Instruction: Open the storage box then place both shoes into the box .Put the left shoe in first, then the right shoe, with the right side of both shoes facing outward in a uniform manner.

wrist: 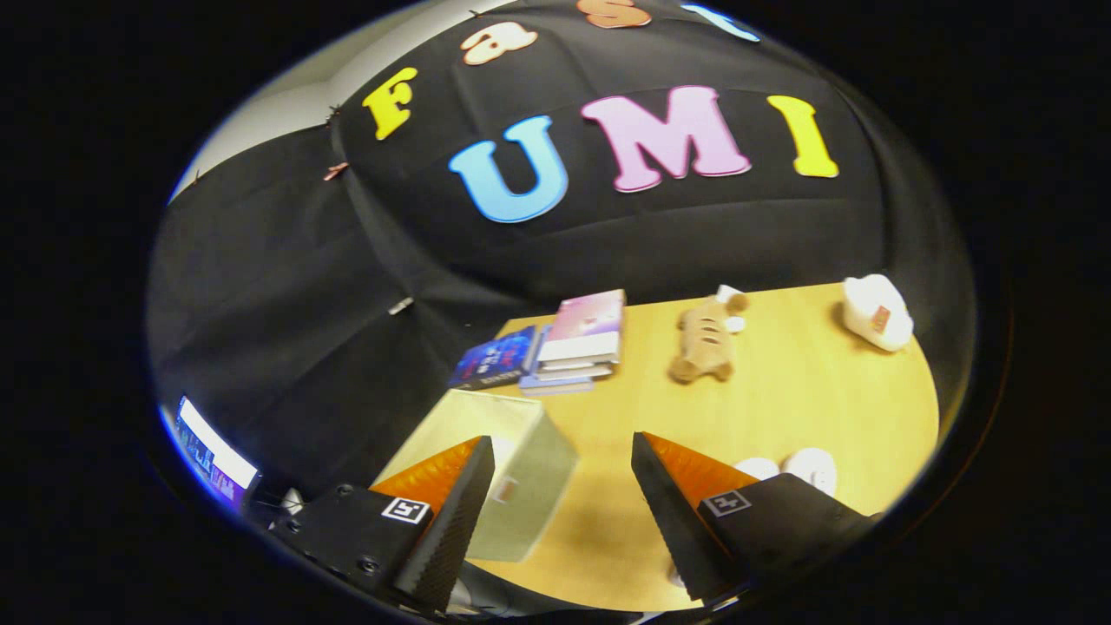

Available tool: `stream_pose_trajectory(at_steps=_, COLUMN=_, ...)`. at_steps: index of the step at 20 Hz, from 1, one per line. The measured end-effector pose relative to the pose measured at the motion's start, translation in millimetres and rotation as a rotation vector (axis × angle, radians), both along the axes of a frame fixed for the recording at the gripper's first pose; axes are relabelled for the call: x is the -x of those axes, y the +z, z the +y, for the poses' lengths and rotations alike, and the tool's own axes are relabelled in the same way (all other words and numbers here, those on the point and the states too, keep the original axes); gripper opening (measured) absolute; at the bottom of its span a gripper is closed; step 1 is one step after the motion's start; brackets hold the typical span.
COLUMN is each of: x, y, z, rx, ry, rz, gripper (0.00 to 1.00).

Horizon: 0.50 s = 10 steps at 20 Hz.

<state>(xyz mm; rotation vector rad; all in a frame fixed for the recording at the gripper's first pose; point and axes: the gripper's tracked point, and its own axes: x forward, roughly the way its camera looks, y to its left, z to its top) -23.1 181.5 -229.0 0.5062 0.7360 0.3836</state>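
The gripper [562,508] hangs open and empty above the table [807,391]. The closed storage box [512,451] sits near its left finger, the white shoes [803,469] by the right; an off-centre reach could shove the box off the table's near-left edge.

The storage box [512,469] sits on the table [807,399], books [564,347] behind it, shoes [794,469] to its right.

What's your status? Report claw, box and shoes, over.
Claw open, holding nothing, above the table. Storage box closed, behind the left finger. White shoes beside the right finger. Nothing in the way.
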Motion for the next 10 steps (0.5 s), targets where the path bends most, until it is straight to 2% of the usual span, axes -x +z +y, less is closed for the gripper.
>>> stream_pose_trajectory(at_steps=3, x=34.8, y=-51.7, z=-53.7, rx=0.174, ry=-0.012, rz=0.056, gripper=0.97)
stream_pose_trajectory(at_steps=5, x=59.4, y=-87.8, z=-74.9, rx=0.239, ry=-0.002, rz=0.124, gripper=0.96)
stream_pose_trajectory(at_steps=10, x=95.6, y=-161.4, z=-88.6, rx=0.372, ry=0.045, rz=0.264, gripper=0.82)
